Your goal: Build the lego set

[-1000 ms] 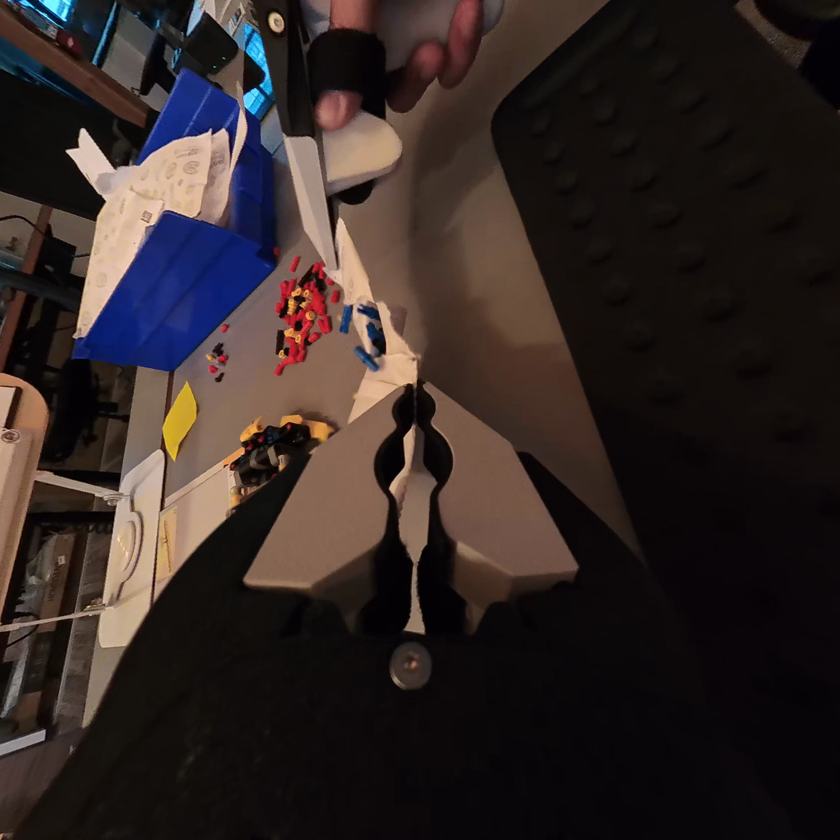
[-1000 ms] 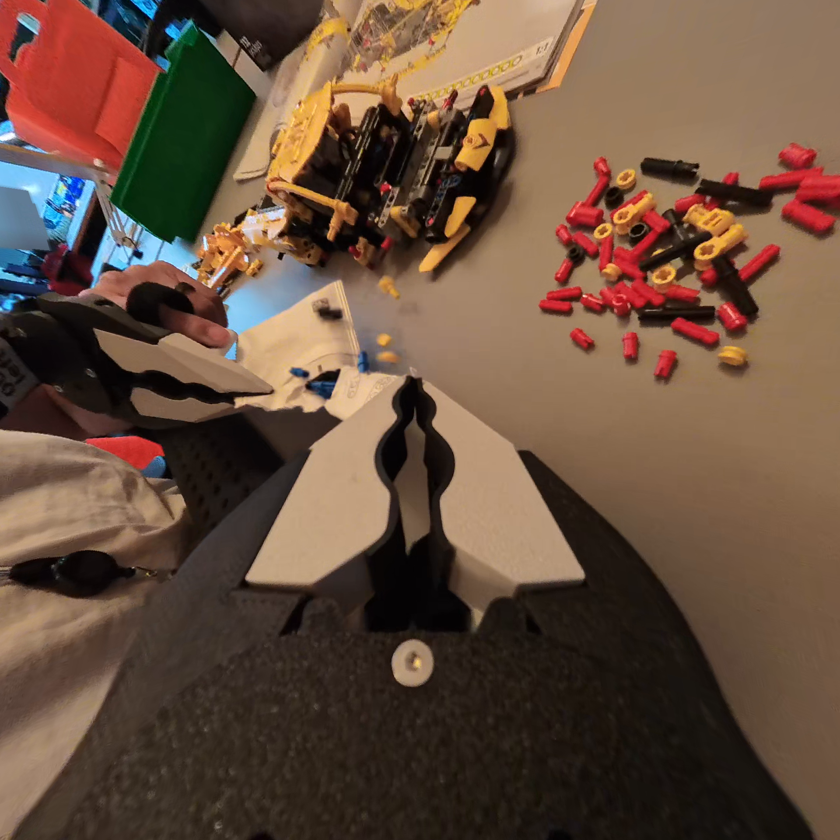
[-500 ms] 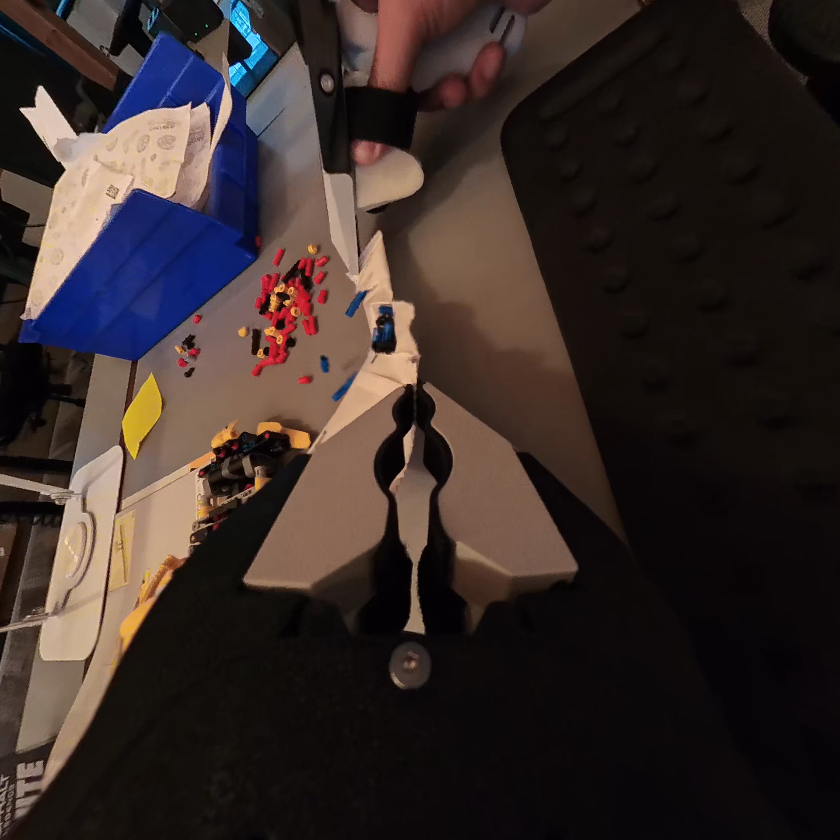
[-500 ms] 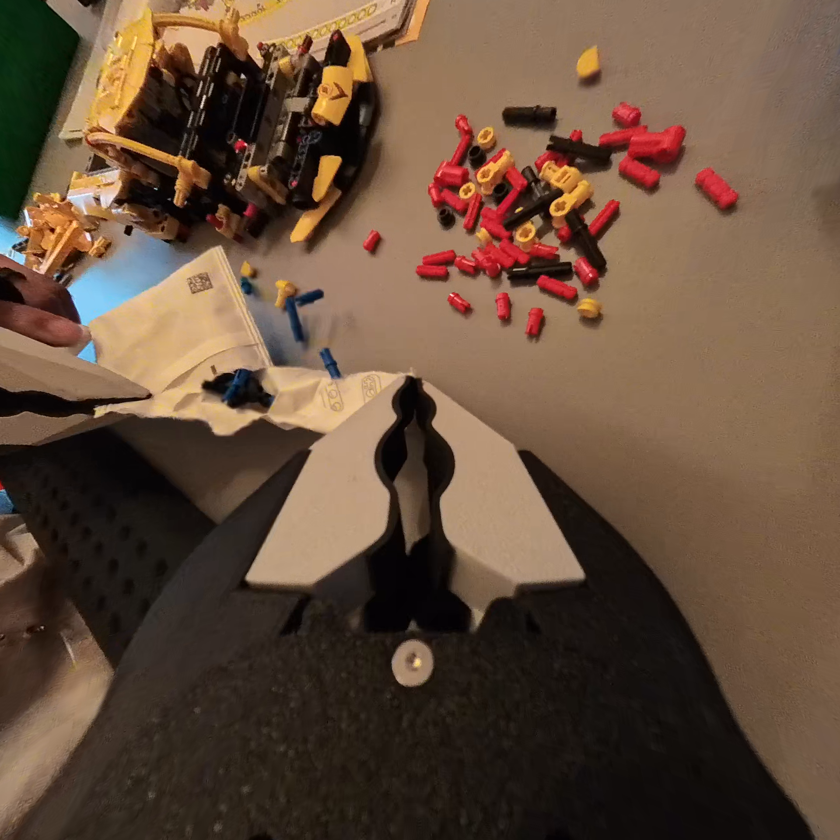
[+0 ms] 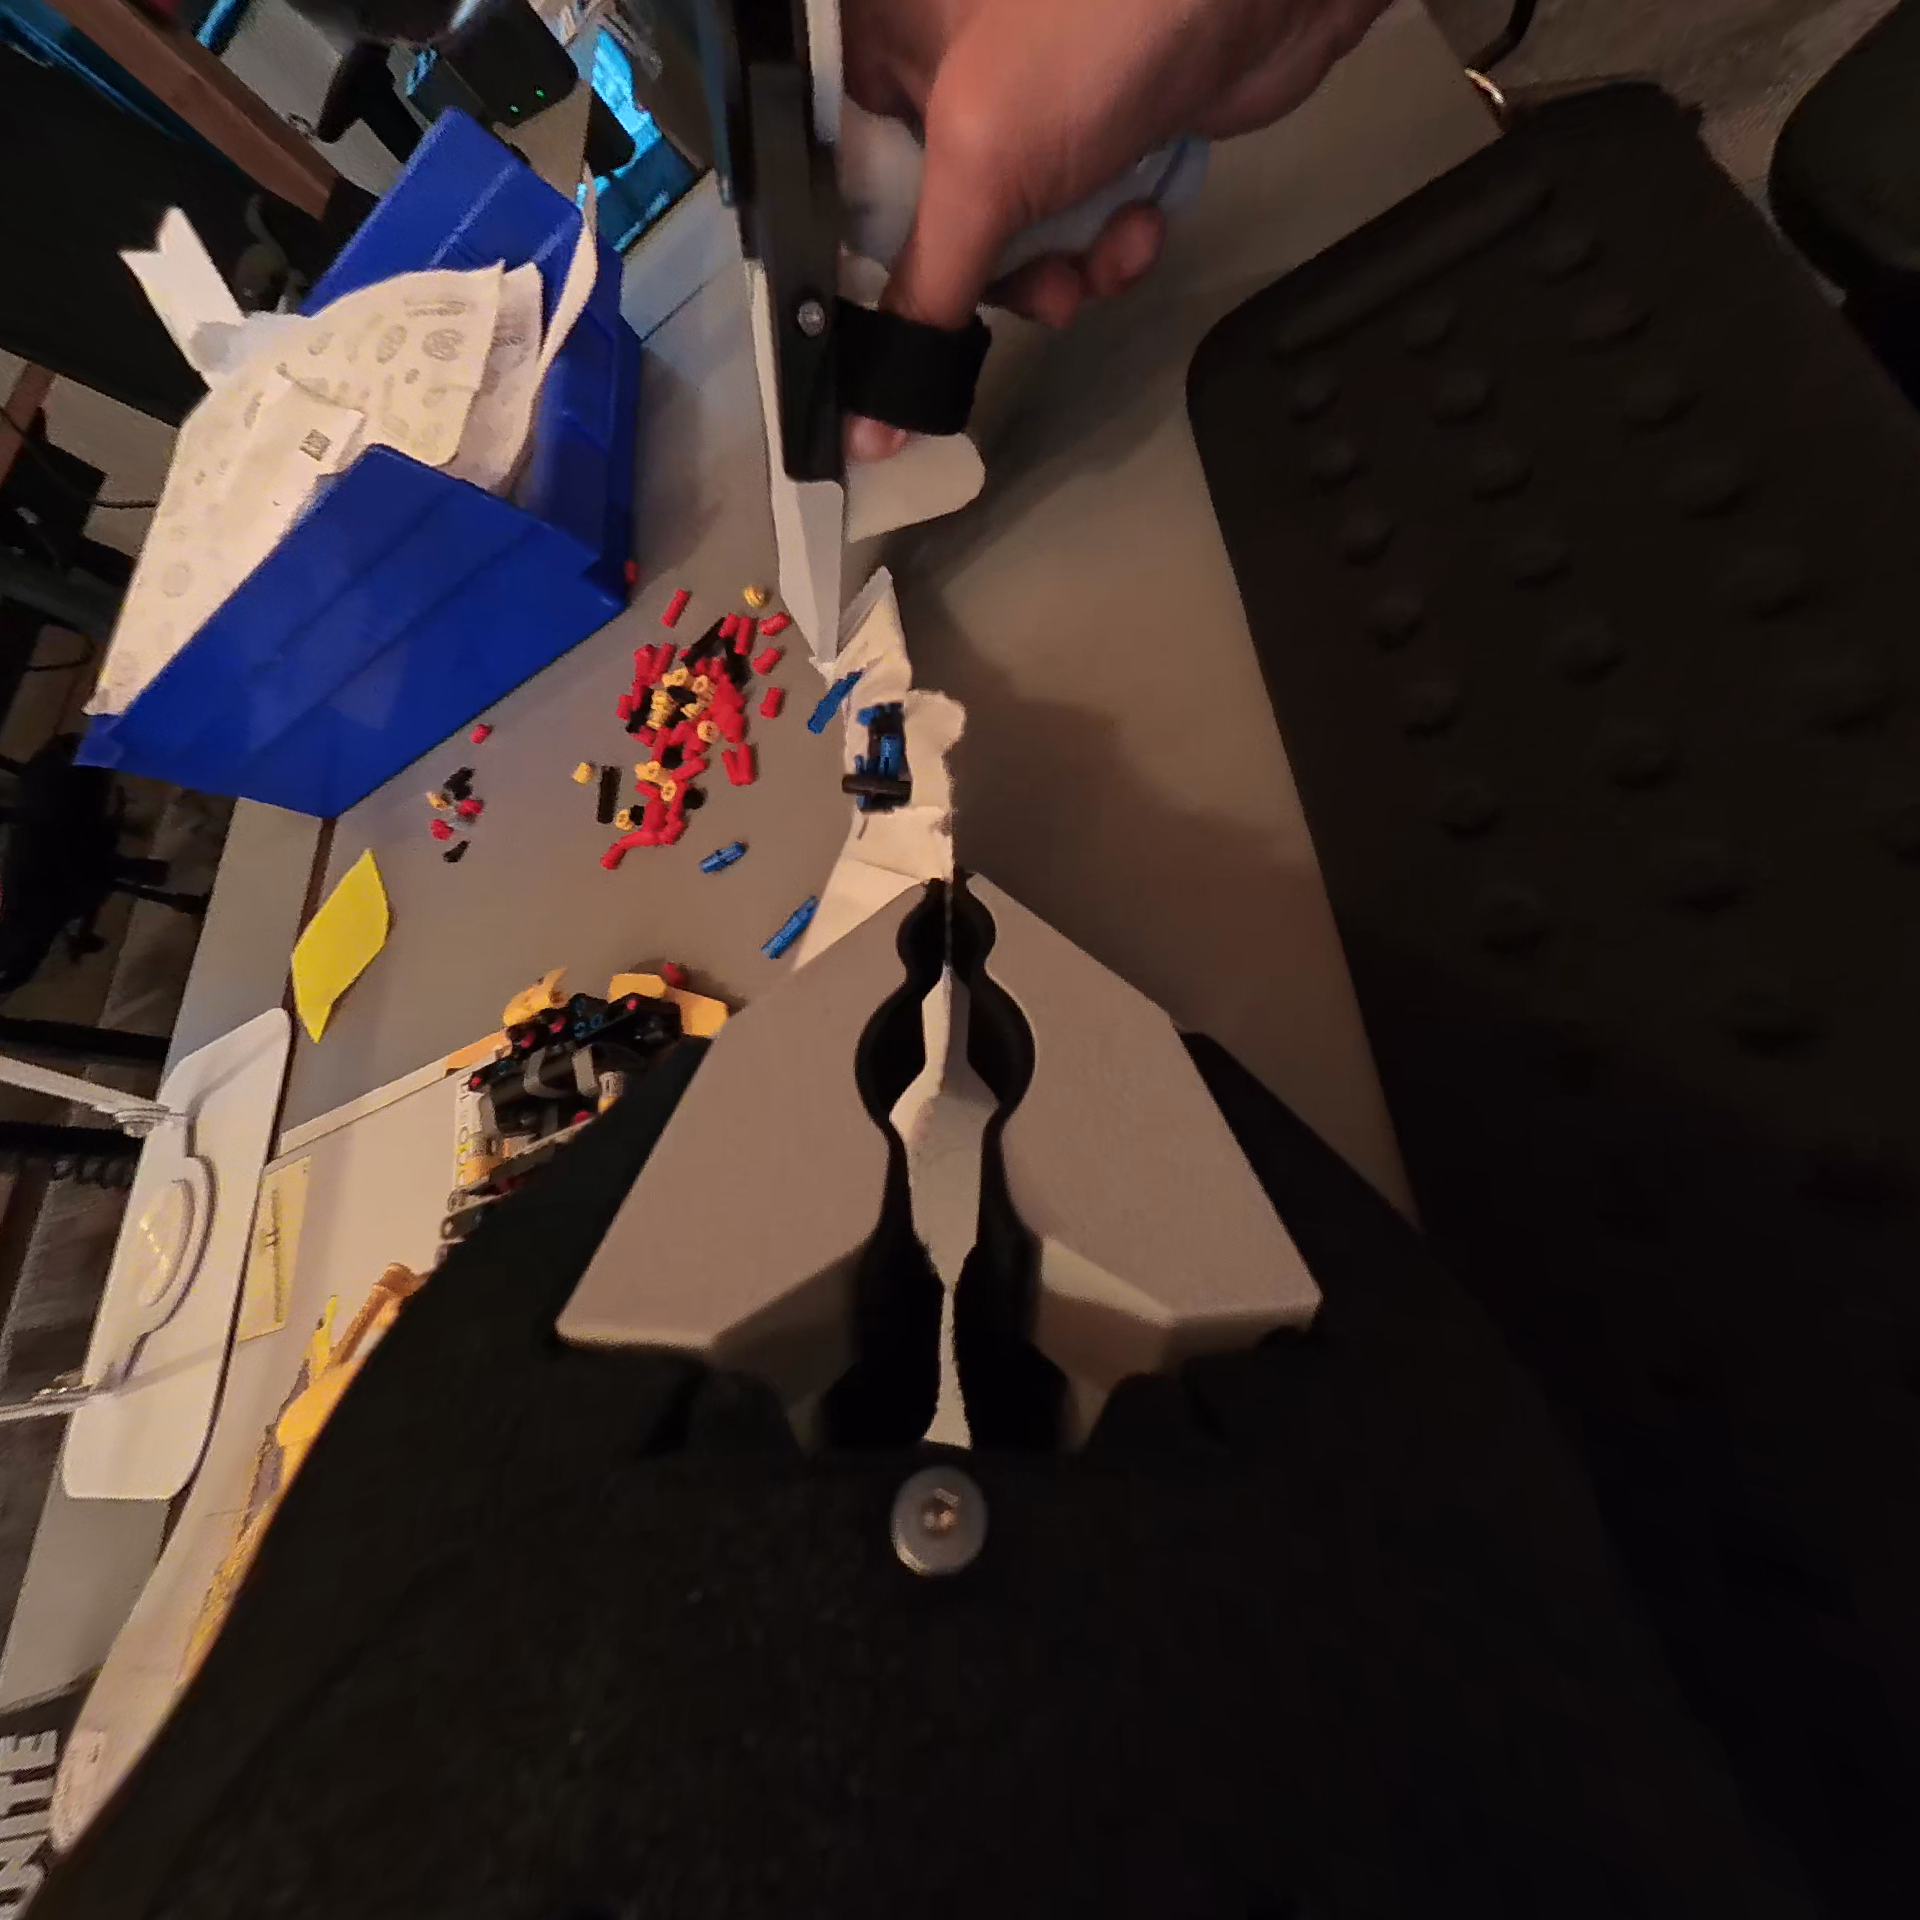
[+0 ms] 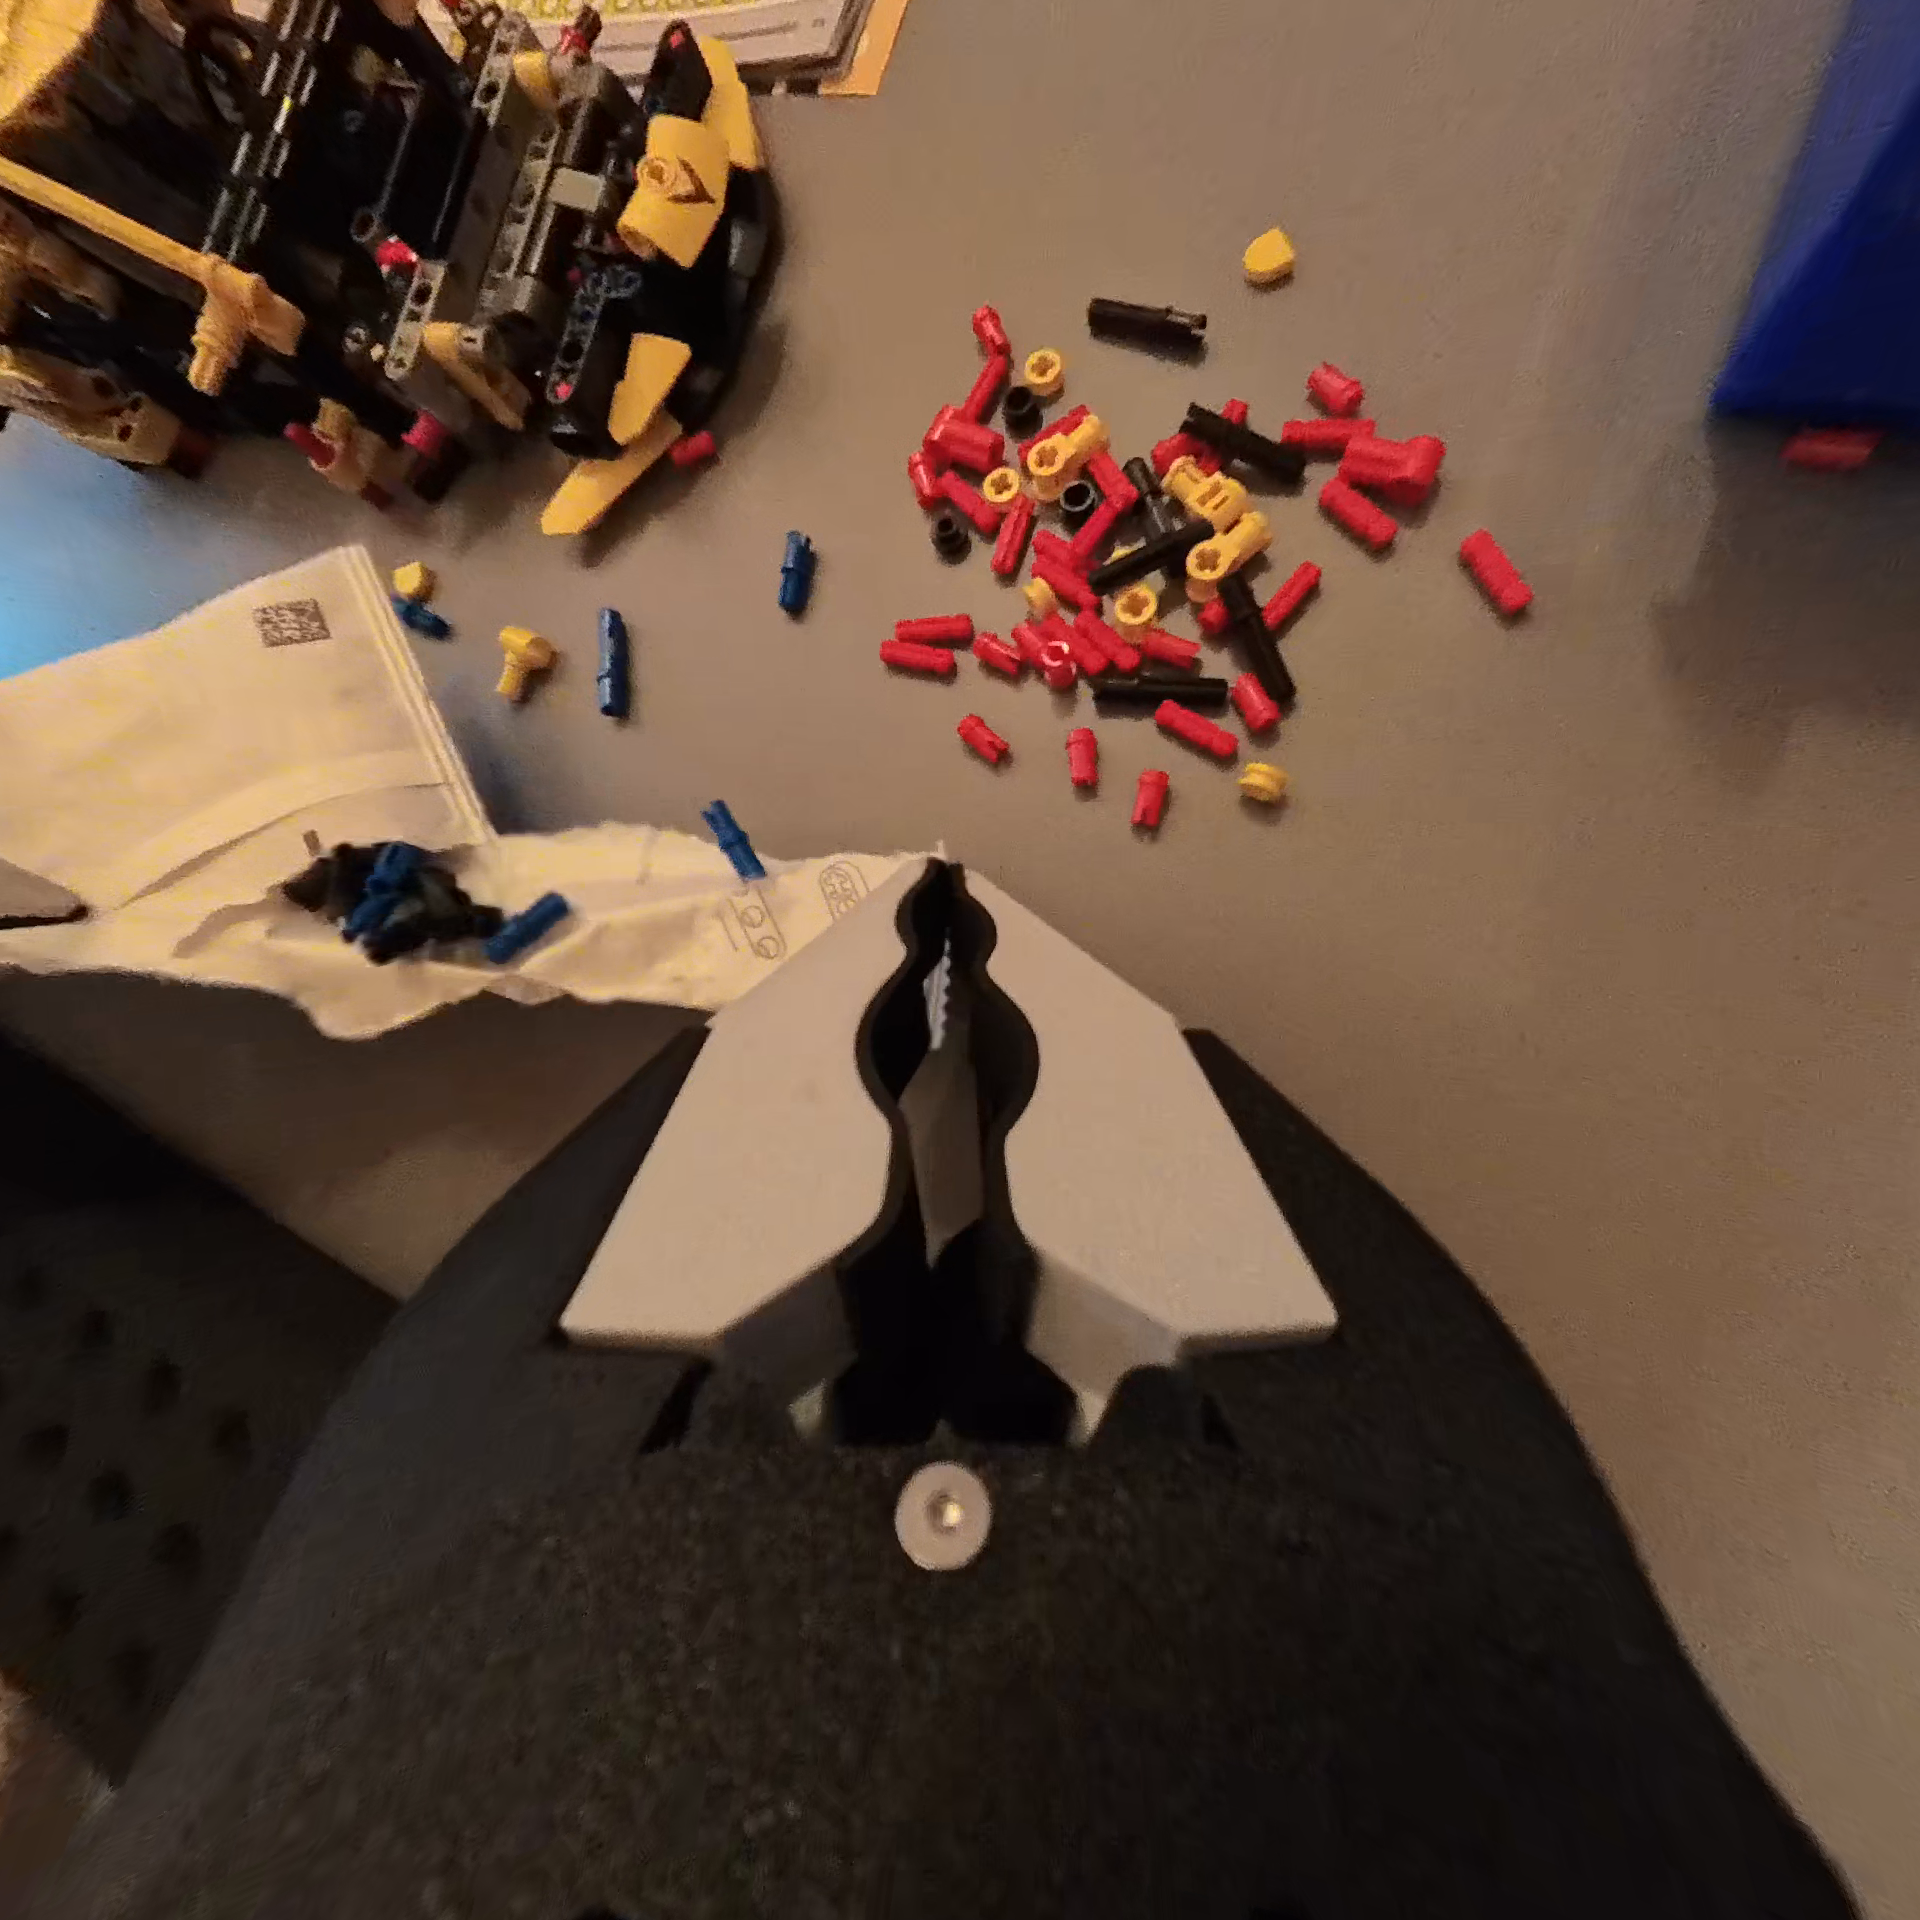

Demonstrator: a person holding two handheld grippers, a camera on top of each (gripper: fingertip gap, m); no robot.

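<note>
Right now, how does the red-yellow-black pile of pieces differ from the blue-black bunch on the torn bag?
The pile lies on the bare grey table; the bunch sits on the torn paper bag. The pile is far bigger and spread out; the bunch is small and tight. The pile is mostly red, the bunch blue and black. Both are loose small pins.

Print on paper bag (image 6: 260, 727); wording withheld

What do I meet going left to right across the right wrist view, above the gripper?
Torn paper bag → loose blue pins → pile of red, yellow and black pieces → blue bin.
</note>
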